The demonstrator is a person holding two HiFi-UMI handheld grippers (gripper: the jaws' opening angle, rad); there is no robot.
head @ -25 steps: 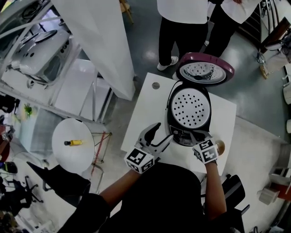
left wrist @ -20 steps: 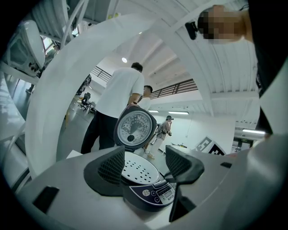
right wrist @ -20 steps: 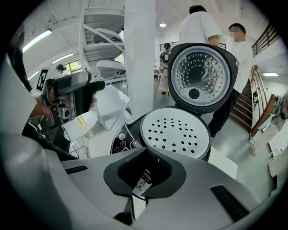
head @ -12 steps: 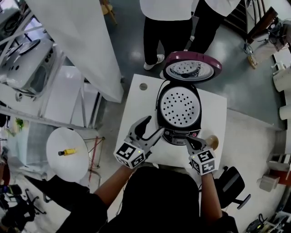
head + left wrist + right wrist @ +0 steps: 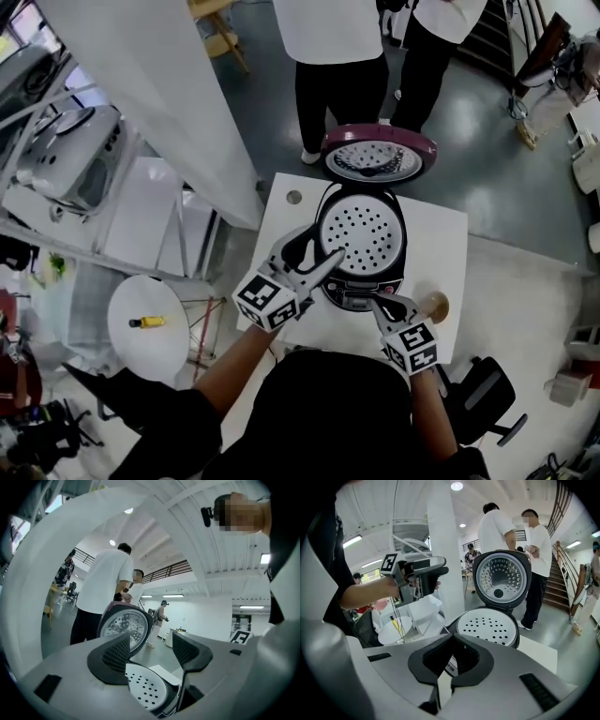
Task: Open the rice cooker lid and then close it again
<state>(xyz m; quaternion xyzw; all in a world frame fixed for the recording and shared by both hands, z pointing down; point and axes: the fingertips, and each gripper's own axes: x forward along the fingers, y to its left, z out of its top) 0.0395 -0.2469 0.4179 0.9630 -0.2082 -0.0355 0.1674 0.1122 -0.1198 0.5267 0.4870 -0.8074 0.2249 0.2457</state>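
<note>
The black rice cooker (image 5: 361,246) stands on a white table (image 5: 448,239). Its maroon lid (image 5: 379,154) is raised upright at the far side, and a white perforated inner tray (image 5: 360,231) shows inside. My left gripper (image 5: 319,251) is open, held level at the cooker's left rim with nothing between its fingers. In the left gripper view the open left gripper (image 5: 150,651) frames the lid (image 5: 124,626) and the tray (image 5: 145,688). My right gripper (image 5: 379,303) is shut and empty just in front of the cooker's control panel. The right gripper view shows the shut right gripper (image 5: 451,663) before the cooker (image 5: 488,626) and lid (image 5: 501,577).
Two people (image 5: 330,56) stand just beyond the table's far edge, behind the lid. A small wooden knob-like object (image 5: 435,303) sits on the table at the front right. A round white stool (image 5: 145,323) carrying a yellow item stands left, near a white pillar (image 5: 159,84).
My left gripper has risen and moved in toward the cooker's left rim. My right gripper has lifted a little in front of the panel. The lid stays open.
</note>
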